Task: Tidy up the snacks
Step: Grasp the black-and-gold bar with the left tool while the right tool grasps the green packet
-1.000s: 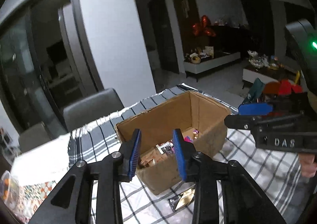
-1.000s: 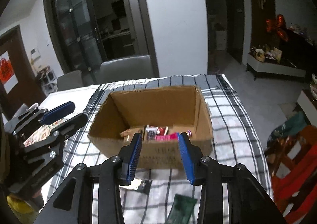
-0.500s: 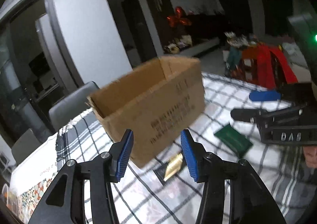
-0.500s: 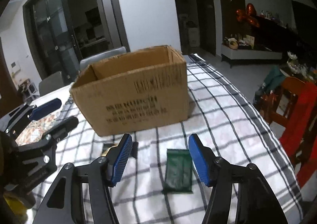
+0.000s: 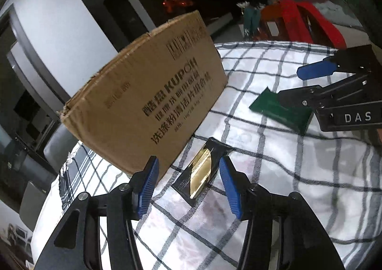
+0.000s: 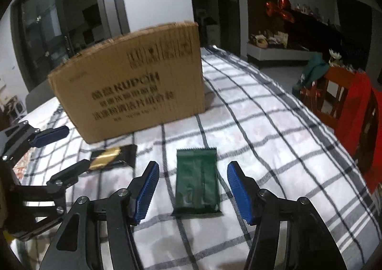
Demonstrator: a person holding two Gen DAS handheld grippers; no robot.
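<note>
A brown cardboard box (image 5: 155,103) (image 6: 133,84) stands on the checked tablecloth (image 5: 286,162) (image 6: 262,138); its inside is hidden from both views. In front of it a black-and-gold snack packet (image 5: 201,172) (image 6: 112,155) lies flat on the cloth. My left gripper (image 5: 188,162) (image 6: 77,146) is low over that packet with its jaws opening, and the pads do not touch it. A green snack packet (image 6: 197,181) (image 5: 281,110) lies to the right of it. My right gripper (image 6: 193,166) (image 5: 290,84) stands open astride the green packet without pressing on it.
Red and orange chairs (image 6: 353,112) (image 5: 305,22) stand past the table's right edge. A grey chair (image 5: 59,143) sits behind the box at the table's far side. A low white cabinet (image 6: 274,53) with clutter is across the room.
Both grippers came down from above the box to just over the cloth, and their jaws widened. The box's inside has dropped out of sight, and each gripper now frames a packet.
</note>
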